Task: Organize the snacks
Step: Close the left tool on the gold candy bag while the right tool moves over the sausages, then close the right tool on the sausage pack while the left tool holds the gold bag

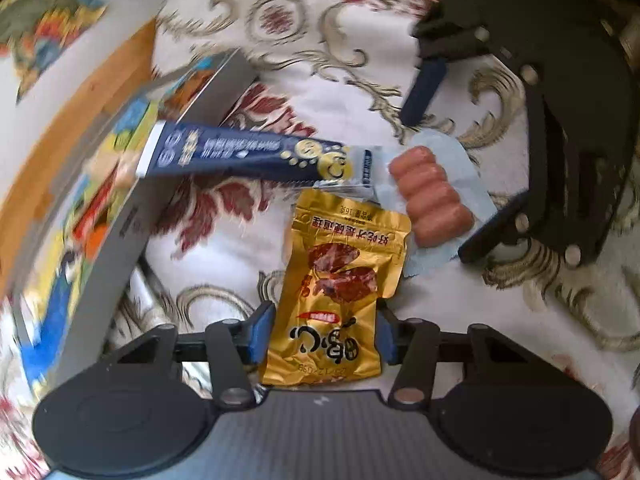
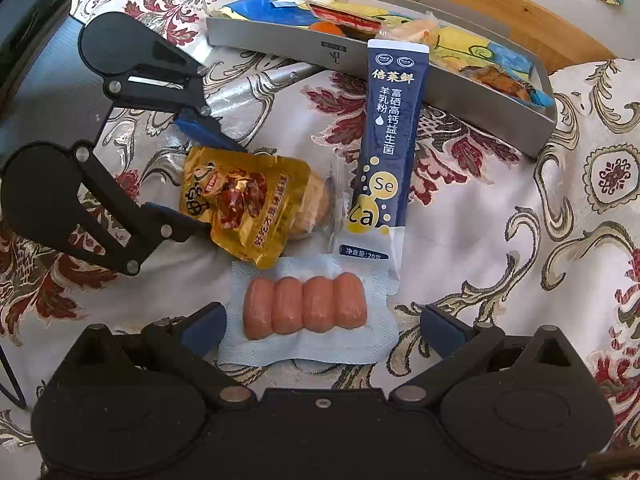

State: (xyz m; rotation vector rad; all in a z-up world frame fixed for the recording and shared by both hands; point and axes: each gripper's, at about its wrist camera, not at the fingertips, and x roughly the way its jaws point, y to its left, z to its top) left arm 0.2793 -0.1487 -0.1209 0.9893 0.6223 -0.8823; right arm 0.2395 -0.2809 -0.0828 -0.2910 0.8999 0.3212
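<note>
A gold foil pouch (image 1: pixel 332 280) (image 2: pixel 244 204) lies on the patterned cloth, and my left gripper (image 1: pixel 323 332) (image 2: pixel 220 186) is shut on it, one blue pad against each side. Just beside it a clear pack of pink sausages (image 2: pixel 306 308) (image 1: pixel 432 196) lies flat. My right gripper (image 2: pixel 324 326) (image 1: pixel 436 188) stands open around that pack, its fingers well apart from the edges. A dark blue stick sachet (image 2: pixel 390 140) (image 1: pixel 240 156) rests with its top end leaning on the wall of the grey tray (image 2: pixel 280 40) (image 1: pixel 124 220).
The grey tray holds several colourful snack packs. A pale round wrapped snack (image 2: pixel 316 204) lies partly under the gold pouch. A wooden edge (image 2: pixel 500 4) runs behind the tray. Bare floral cloth (image 2: pixel 520 280) spreads to the right of the snacks.
</note>
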